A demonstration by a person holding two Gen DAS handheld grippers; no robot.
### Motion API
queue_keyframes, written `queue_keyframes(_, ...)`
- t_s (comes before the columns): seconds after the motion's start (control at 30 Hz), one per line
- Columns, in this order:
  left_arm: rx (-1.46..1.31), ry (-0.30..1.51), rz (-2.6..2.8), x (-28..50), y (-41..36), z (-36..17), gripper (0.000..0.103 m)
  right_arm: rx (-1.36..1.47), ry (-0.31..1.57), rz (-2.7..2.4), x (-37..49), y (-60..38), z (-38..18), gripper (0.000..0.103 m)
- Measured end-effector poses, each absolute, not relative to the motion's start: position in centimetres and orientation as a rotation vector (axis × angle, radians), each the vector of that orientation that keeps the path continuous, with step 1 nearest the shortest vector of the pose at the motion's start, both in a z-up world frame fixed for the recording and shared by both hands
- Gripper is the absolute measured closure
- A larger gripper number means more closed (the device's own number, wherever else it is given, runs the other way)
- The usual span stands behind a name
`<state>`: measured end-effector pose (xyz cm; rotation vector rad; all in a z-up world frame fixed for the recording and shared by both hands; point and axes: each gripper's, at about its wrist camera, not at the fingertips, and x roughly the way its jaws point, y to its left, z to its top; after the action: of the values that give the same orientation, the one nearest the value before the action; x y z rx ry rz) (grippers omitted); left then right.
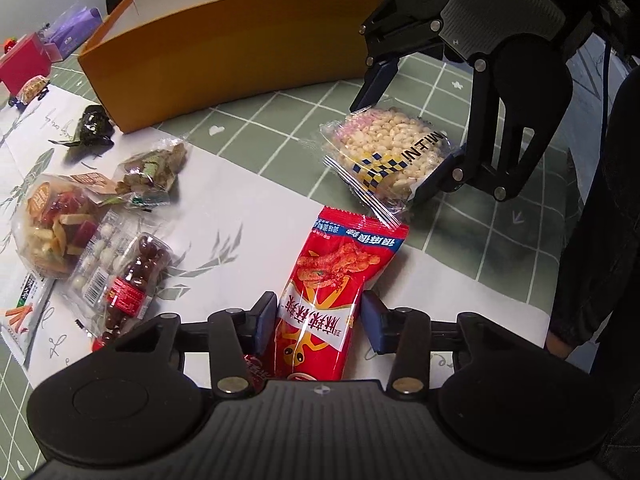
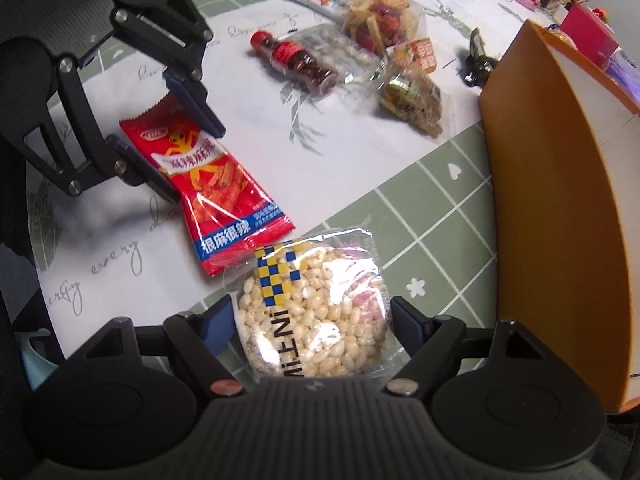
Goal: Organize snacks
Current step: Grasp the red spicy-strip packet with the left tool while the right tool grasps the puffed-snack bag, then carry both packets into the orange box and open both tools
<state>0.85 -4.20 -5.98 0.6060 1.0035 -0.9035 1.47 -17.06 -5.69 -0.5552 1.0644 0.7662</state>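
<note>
My left gripper [image 1: 318, 320] straddles the near end of a red spicy-snack packet [image 1: 332, 288] lying on the white paper; its fingers sit at the packet's sides, touching or nearly so. It also shows in the right wrist view [image 2: 182, 148] around the same red packet [image 2: 216, 188]. My right gripper [image 2: 312, 320] straddles a round puffed-rice cake in clear wrap [image 2: 316, 316], jaws wide and close to its edges. In the left wrist view the right gripper [image 1: 404, 136] stands over the rice cake [image 1: 384, 152]. An orange box [image 1: 224, 48] stands open behind.
More snacks lie on the white paper at left: a small bottle of dark candies [image 1: 132, 280], a bag of mixed crisps [image 1: 56, 220], a nut bar pack [image 1: 152, 168], a dark wrapped sweet [image 1: 92, 128]. A red box [image 1: 24, 60] stands far left. The orange box wall [image 2: 560, 220] is close on my right.
</note>
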Motion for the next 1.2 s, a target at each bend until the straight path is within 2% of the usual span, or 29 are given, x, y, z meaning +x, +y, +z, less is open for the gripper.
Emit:
queue_keyframes(0.73, 0.426, 0.897, -0.781, 4.7, -1.8, -0.3, 0.053, -0.403, 0.952, 0.586, 4.4, -19.9, -0.3, 0.024)
queue_keyframes(1.2, 0.324, 0.775, -0.724, 8.7, -4.8, 5.1, 0.053, -0.3, 0.843, 0.476, 6.8, -21.4, 4.6, 0.024)
